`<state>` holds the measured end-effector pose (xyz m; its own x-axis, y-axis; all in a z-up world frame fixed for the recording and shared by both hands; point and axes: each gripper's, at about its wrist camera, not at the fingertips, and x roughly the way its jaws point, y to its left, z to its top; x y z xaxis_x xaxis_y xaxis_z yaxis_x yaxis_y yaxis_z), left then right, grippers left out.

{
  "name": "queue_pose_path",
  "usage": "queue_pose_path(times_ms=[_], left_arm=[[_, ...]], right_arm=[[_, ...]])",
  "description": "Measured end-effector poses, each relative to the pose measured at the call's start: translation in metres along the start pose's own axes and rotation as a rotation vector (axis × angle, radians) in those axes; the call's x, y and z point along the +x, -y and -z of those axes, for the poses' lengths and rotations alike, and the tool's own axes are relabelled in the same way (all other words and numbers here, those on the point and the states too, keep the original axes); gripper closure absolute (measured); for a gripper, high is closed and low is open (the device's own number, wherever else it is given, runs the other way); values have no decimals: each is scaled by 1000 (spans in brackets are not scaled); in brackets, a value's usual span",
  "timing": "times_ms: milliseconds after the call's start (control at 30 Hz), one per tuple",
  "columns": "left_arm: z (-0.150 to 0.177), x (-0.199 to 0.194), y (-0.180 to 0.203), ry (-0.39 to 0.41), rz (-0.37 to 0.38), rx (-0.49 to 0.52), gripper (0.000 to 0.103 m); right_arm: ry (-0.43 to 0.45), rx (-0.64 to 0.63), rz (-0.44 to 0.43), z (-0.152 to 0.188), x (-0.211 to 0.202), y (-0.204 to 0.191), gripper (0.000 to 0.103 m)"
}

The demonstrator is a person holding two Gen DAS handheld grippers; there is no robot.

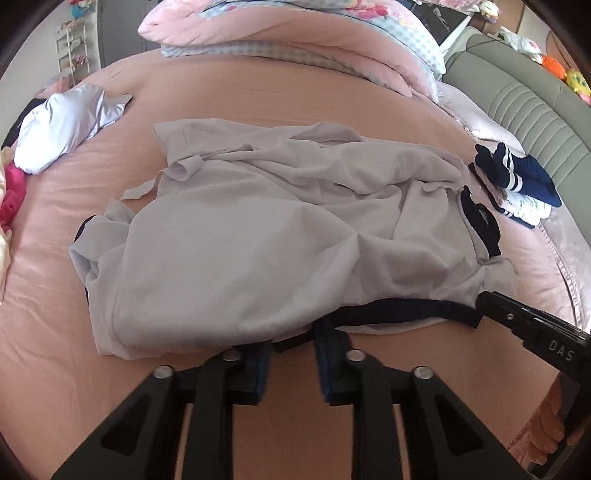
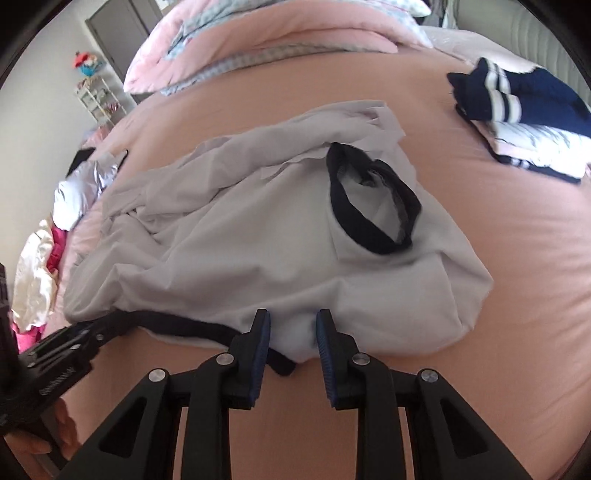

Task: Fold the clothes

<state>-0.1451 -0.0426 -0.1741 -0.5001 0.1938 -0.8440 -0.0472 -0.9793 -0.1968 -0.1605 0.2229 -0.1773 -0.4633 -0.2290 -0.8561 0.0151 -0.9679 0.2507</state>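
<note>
A crumpled white T-shirt [image 1: 240, 240] [image 2: 258, 251] with navy trim lies on the pink bed sheet [image 1: 55, 295] [image 2: 517, 258]. Its navy collar [image 1: 480, 225] [image 2: 354, 236] faces up at the right. The navy hem [image 1: 399, 308] [image 2: 177, 321] runs along the near edge. My left gripper [image 1: 291, 339] stands open with the hem crossing between its fingertips. It appears from the side in the right wrist view [image 2: 107, 325]. My right gripper [image 2: 292, 317] is open too, with a bulge of white cloth between its blue pads [image 2: 260, 343]. Its tip [image 1: 484, 301] touches the hem's right end.
A folded stack topped by a navy striped garment [image 1: 517, 173] [image 2: 517, 99] lies far right. A silvery garment [image 1: 62, 125] [image 2: 77, 184] and pink and white clothes [image 2: 33, 266] lie at the left. Rolled quilts [image 1: 277, 33] [image 2: 258, 40] fill the back, beside a grey headboard [image 1: 524, 107].
</note>
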Motion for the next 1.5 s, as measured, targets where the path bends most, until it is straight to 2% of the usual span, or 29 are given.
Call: queue_pose_path(times_ms=[67,133,300,400,467,567,667,733,833,933,1000,1067,1200,1300,1400,1500], left_arm=[[-2,-1,-2,8,8,-2,98],[-8,-12,-11,34,89,-73,98],[-26,-35,-6,120,71,-39,99],[-30,-40,-5,122,86,-49,99],[-25,-37,-2,102,93,-37,99],[-16,-33,2,71,103,-18,99],[-7,-28,5,40,113,0,99],[-1,-25,8,19,120,13,98],[8,-21,12,-12,130,31,98],[18,-15,17,-52,141,65,98],[25,-4,21,-96,136,76,98],[27,5,22,-104,93,67,98],[20,1,23,-18,37,68,98],[12,-7,22,25,59,55,96],[14,-3,22,23,42,69,83],[16,1,22,20,25,83,81]], right_arm=[[19,43,2,9,-13,5,77],[0,33,-5,13,-16,5,75],[-9,-54,14,5,-2,7,75],[-23,-70,24,3,10,0,75],[-32,-81,31,2,17,-4,74],[-35,-89,-8,6,15,-8,74],[-15,-100,15,4,14,-9,75],[8,-87,14,0,9,-7,78],[42,-68,13,-5,1,-4,92],[76,-49,12,-11,-7,-1,95],[99,-36,12,-15,-12,2,95],[121,-23,11,-19,-17,4,95],[149,-6,11,-24,-21,4,95],[160,20,-12,-22,-25,8,95],[180,45,-48,-20,-31,9,95],[194,-7,-22,-17,-31,2,95]])
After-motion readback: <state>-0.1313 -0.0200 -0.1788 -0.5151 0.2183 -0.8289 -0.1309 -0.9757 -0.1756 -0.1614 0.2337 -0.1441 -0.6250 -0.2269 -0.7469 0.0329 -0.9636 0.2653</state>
